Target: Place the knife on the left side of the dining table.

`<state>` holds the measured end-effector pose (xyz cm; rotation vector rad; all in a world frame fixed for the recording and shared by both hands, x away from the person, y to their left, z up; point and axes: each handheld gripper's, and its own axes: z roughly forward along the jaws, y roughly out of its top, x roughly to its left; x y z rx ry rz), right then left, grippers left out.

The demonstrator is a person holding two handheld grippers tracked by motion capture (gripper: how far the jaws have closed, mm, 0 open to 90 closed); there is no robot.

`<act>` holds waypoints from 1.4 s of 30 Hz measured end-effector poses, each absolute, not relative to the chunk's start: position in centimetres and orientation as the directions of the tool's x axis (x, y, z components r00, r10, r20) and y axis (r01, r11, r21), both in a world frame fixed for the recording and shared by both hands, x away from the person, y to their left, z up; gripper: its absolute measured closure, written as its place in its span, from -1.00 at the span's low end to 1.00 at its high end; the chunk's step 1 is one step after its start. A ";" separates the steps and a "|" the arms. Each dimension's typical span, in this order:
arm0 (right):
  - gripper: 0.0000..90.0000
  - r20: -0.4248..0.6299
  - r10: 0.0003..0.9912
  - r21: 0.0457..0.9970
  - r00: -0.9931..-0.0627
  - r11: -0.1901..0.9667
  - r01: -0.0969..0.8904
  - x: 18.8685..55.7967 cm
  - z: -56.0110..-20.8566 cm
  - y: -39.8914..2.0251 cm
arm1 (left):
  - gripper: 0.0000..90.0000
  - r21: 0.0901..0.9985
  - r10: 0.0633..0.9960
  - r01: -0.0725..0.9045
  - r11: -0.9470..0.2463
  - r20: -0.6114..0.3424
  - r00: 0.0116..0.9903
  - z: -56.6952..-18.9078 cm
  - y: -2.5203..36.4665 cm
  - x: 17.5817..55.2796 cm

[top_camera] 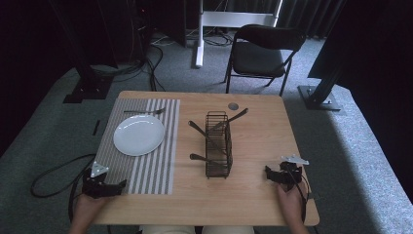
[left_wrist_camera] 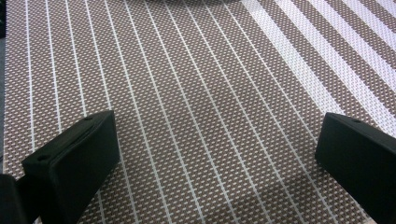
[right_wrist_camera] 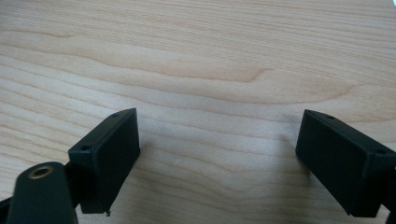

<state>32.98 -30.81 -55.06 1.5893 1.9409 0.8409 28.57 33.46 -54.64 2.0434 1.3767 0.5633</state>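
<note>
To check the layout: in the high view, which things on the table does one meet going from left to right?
Left gripper → white plate on the striped placemat → wire cutlery basket → right gripper.

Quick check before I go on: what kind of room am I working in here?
Likely a lab or recording studio staged as a dining spot: dark curtains and metal stands around a wooden table set with placemat, plate and cutlery caddy.

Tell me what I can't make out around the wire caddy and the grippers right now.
- Black wire cutlery caddy, high view: utensil heads hidden inside the mesh; only dark handles stick out.
- Silver fork beyond the white round plate: tines too small.
- Right gripper: partly hidden by the hand.
</note>
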 end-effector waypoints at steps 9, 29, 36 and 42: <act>-0.72 0.009 0.979 0.724 -0.202 0.133 0.677 33.0 -55.1 -30.8 | -1.00 0.686 0.929 0.672 -0.278 0.013 0.370 -54.6 33.5 28.6; -0.72 0.009 0.980 0.725 -0.200 0.131 0.677 33.0 -55.1 -30.8 | -0.92 0.705 0.901 0.645 -0.295 -0.019 0.433 -54.2 32.6 27.3; -0.72 0.010 0.980 0.725 -0.200 0.131 0.677 33.0 -55.1 -30.8 | -0.92 0.718 0.869 0.616 -0.324 -0.032 0.495 -53.1 30.5 27.0; -0.72 0.010 0.980 0.725 -0.200 0.131 0.677 33.0 -55.1 -30.8 | -0.92 0.759 0.825 0.540 -0.364 -0.007 0.565 -50.8 27.7 26.6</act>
